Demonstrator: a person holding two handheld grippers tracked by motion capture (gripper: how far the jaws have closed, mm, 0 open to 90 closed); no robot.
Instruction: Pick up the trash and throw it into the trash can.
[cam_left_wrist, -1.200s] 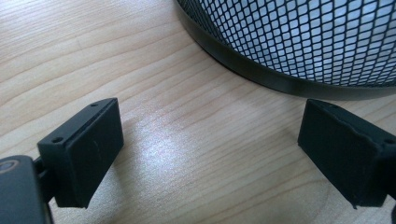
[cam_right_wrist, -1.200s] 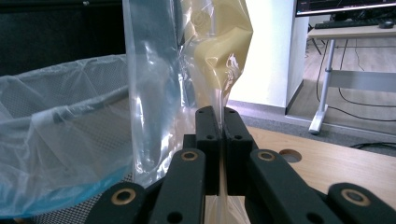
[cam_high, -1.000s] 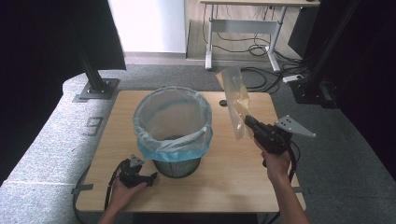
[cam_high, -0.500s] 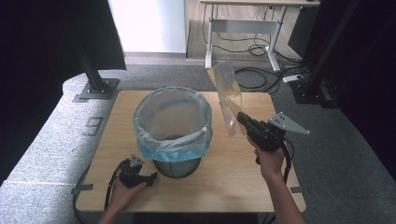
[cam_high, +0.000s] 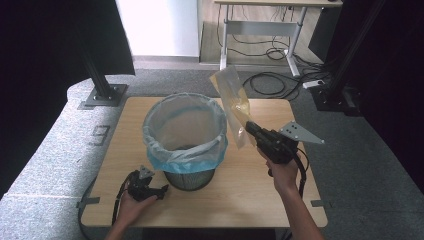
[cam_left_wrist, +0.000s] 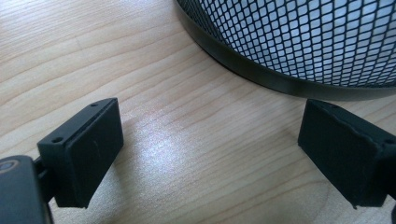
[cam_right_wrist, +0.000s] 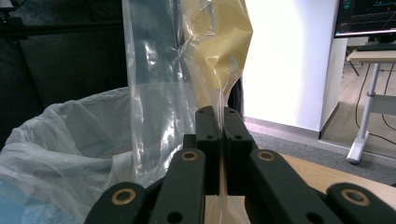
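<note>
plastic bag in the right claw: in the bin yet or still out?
Out. The right claw pinches the plastic bag beside the lined mesh bin, its top standing above the rim.

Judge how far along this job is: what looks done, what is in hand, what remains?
Done: the clear plastic bag is off the table, pinched in the right gripper. In hand: it is held upright beside the lined mesh bin, not yet over the opening. The left gripper rests open at the bin's base. Left, probably: dropping the bag in.
</note>
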